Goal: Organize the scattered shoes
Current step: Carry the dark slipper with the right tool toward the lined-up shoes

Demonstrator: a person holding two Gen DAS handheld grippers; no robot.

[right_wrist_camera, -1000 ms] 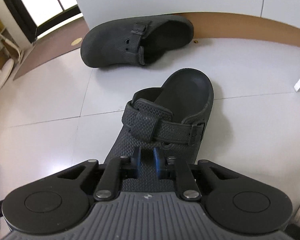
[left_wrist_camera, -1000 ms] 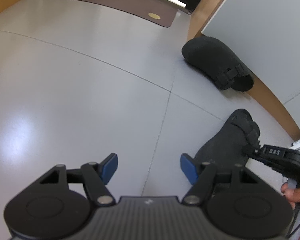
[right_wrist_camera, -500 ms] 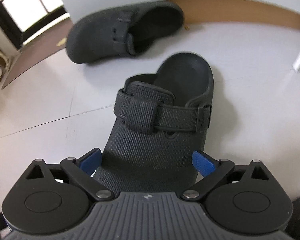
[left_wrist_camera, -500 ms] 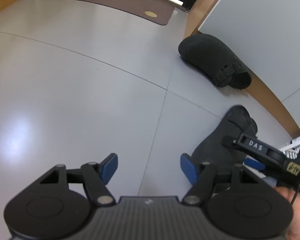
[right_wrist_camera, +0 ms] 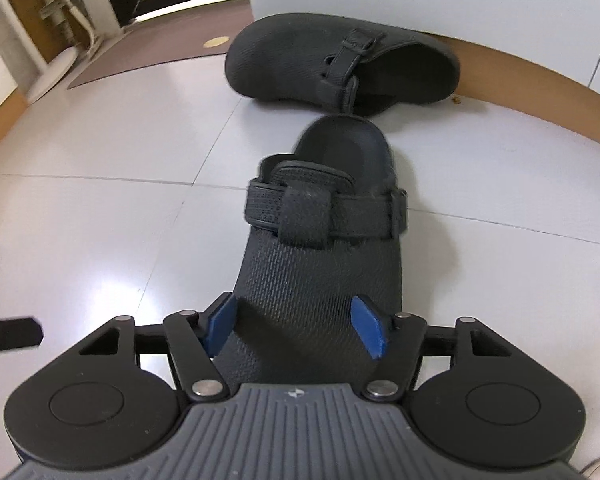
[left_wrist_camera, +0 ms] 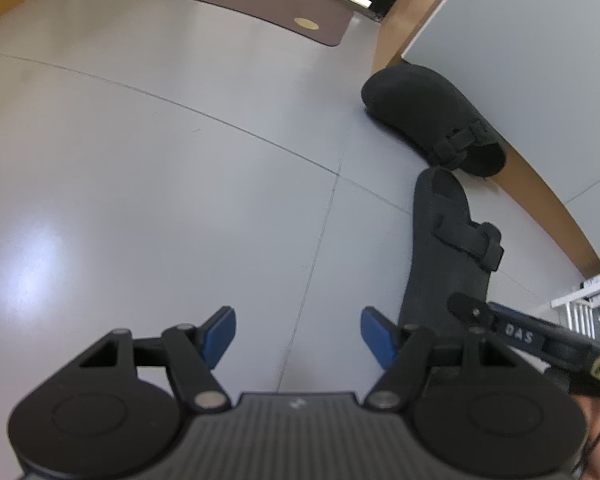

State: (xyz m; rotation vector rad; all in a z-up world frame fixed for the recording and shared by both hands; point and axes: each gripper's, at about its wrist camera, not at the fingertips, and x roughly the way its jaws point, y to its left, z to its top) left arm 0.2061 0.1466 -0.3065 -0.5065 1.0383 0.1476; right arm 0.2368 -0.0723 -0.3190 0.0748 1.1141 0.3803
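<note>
Clog (right_wrist_camera: pixel 320 264) number two lies on the floor (right_wrist_camera: pixel 112 216) right under the right gripper (right_wrist_camera: pixel 296 326), long axis running straight away from it, heel end nearly touching the other clog (right_wrist_camera: pixel 340 64) parked along the baseboard (right_wrist_camera: pixel 540 76). Right jaws straddle the toe end and are closing, clog between them; pads look like they aren't pressing yet, though the angle makes that hard to call. Left gripper (left_wrist_camera: pixel 296 330) hangs open over bare floor, nothing in it, off to the side. So the right hand is clearly nearer, and the grab goes across the clog's width.
</note>
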